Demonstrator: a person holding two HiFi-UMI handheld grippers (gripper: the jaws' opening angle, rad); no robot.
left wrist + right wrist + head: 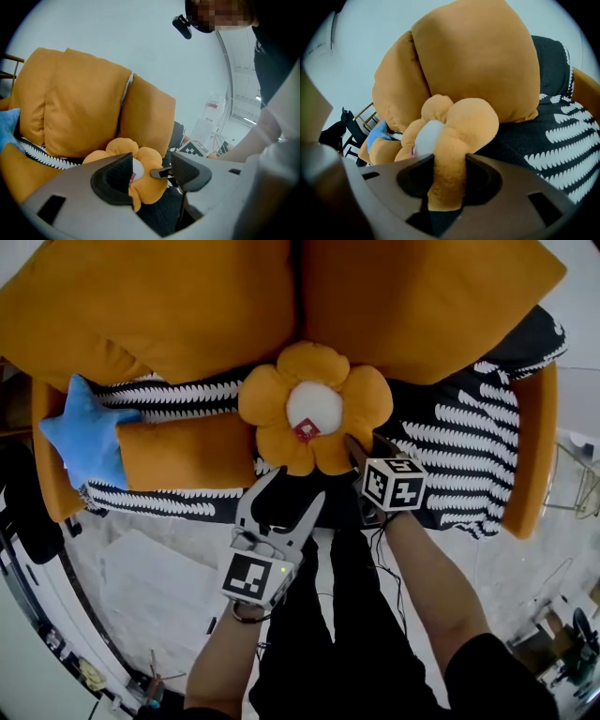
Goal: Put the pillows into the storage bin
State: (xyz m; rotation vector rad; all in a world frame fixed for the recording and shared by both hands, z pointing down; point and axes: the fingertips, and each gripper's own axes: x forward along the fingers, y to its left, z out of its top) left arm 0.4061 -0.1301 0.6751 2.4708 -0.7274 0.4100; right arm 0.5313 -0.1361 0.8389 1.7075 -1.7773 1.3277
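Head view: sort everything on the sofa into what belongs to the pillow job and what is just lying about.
Job:
flower pillow, a petal clamped in the right gripper
blue star pillow
orange oblong pillow
No storage bin is in view.

Lying about:
black-and-white throw
big orange back cushions, probably part of the sofa

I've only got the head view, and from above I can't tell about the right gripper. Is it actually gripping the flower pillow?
Observer: Yes. In its own view, the right gripper has both jaws squeezing one petal of the flower pillow.
Operator: And the left one?
Observer: The left gripper has its jaws apart with nothing between the pads. The flower pillow lies beyond them.
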